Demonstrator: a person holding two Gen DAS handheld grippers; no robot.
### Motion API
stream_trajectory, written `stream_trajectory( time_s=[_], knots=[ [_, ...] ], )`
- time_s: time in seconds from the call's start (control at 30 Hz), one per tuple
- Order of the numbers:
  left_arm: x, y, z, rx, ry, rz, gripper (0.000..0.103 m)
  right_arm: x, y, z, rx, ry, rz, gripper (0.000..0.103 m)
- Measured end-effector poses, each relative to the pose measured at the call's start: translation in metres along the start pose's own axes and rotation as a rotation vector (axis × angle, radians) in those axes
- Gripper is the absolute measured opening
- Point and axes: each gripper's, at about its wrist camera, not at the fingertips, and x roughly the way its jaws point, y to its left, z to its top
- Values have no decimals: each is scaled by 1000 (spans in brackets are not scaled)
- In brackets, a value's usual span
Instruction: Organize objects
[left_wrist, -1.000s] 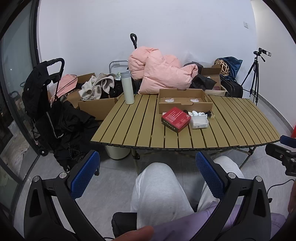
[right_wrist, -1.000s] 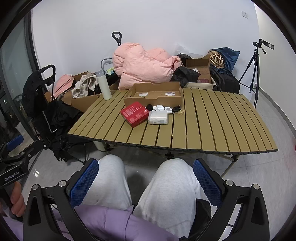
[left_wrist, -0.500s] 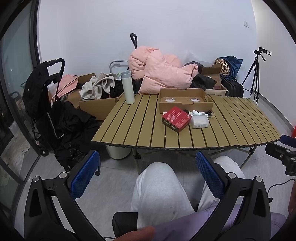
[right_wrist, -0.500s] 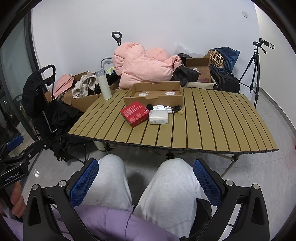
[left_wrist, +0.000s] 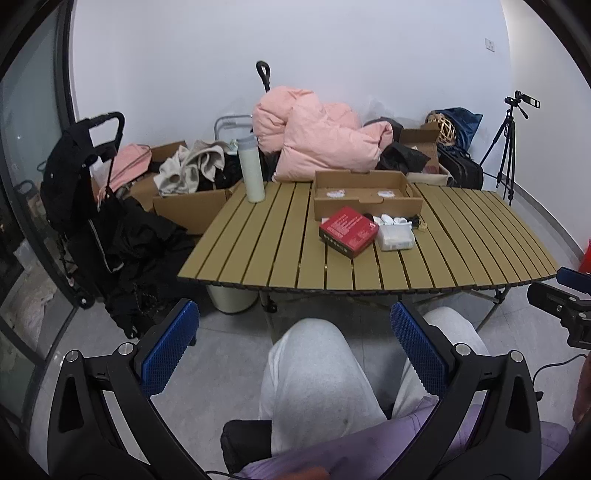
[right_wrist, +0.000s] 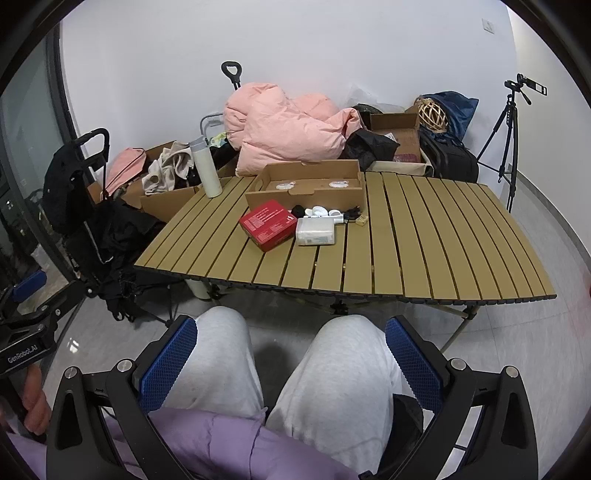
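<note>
A slatted wooden table (left_wrist: 280, 258) (right_wrist: 424, 258) holds a red box (left_wrist: 349, 230) (right_wrist: 268, 224), a white packet (left_wrist: 396, 236) (right_wrist: 316, 231), small white caps and a black item (right_wrist: 321, 211), and an open cardboard tray (left_wrist: 365, 194) (right_wrist: 306, 184). A white bottle (left_wrist: 251, 170) (right_wrist: 205, 166) stands at the table's far left. My left gripper (left_wrist: 293, 350) and right gripper (right_wrist: 290, 358) are both open and empty, held low over the person's knees, well short of the table.
Pink bedding (left_wrist: 317, 140), cardboard boxes of clothes (left_wrist: 184, 173), a black stroller (left_wrist: 92, 192) and a tripod (left_wrist: 511, 144) ring the table. The right gripper shows at the left view's right edge (left_wrist: 561, 299); the left gripper shows at the right view's left edge (right_wrist: 22, 325).
Both views have crept slightly nearer the table. No object has moved and both grippers stay open.
</note>
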Motion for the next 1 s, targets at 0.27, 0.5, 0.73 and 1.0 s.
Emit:
stream_trajectory(
  time_s=[0.27,0.5,0.73,1.0],
  knots=[
    [39,-5,5,46,38,28,103,14,-12,3,-55,-148,2,103],
    [81,0,19,38,-13,25,103,62,-26,19,-47,-78,8,103],
    [129,-1,33,-15,-88,-3,102,113,-28,42,-100,-83,-54,103],
    [228,-25,49,-22,84,-87,101,217,-57,104,-46,20,-9,88]
  ],
)
